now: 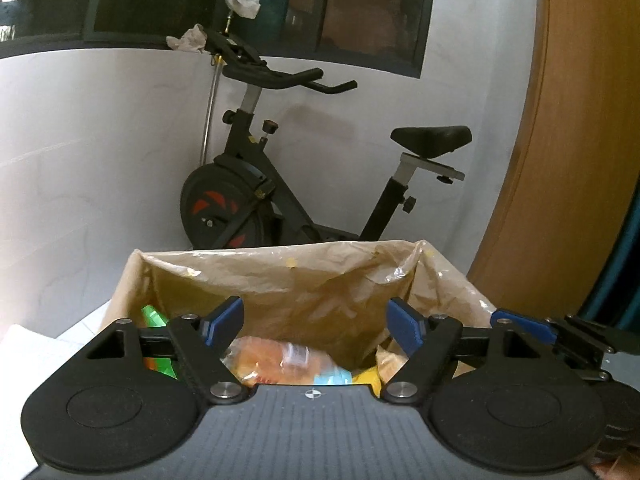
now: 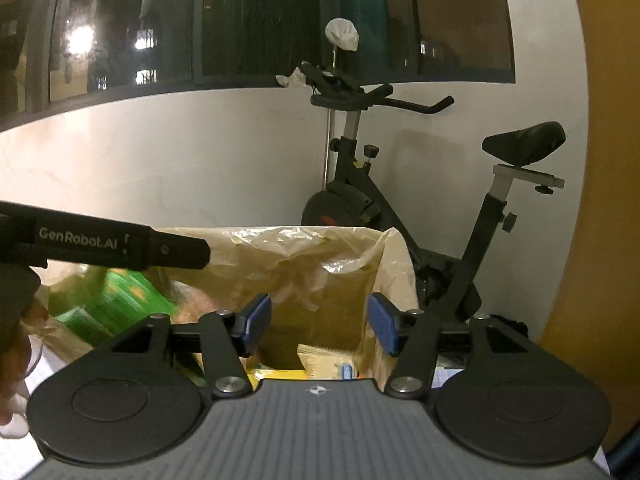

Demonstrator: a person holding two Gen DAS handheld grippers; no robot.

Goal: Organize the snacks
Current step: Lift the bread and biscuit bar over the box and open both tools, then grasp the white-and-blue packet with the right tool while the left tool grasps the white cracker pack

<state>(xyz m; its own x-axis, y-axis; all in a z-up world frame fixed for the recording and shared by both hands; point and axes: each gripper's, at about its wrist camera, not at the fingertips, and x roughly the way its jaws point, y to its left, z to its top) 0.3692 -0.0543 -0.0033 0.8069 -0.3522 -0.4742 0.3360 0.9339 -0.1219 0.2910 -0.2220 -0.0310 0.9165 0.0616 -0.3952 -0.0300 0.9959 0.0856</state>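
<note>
Above the box: both grippers hang side by side over a cardboard box point(image 1: 120, 300) lined with a crinkled translucent plastic bag point(image 1: 304, 280).
Left gripper point(image 1: 316, 322): blue-padded fingers point(image 1: 226, 318) spread wide with nothing between them, pointing down into the box's opening.
Right gripper point(image 2: 320, 324): fingers point(image 2: 256, 322) also wide apart and empty, over the right part of the same box; in the left wrist view its blue pad and black linkage show at the right edge point(image 1: 532, 326).
Snacks: all lie inside the lined box. A clear bag of orange-brown bread or buns point(image 1: 276, 360) sits in the middle, a green packet point(image 1: 154, 316) leans at the left side, and a yellow packet point(image 1: 366, 378) lies low at the right beside a small light-blue item point(image 1: 332, 378).
Right wrist view of snacks: a pale yellow wrapper point(image 2: 324, 360) at the bottom, green packets point(image 2: 120, 296) blurred at the left.
Background: black exercise bike point(image 1: 288, 184) against a white wall, dark window point(image 1: 256, 0) above, wooden door point(image 1: 568, 160) on the right.
</note>
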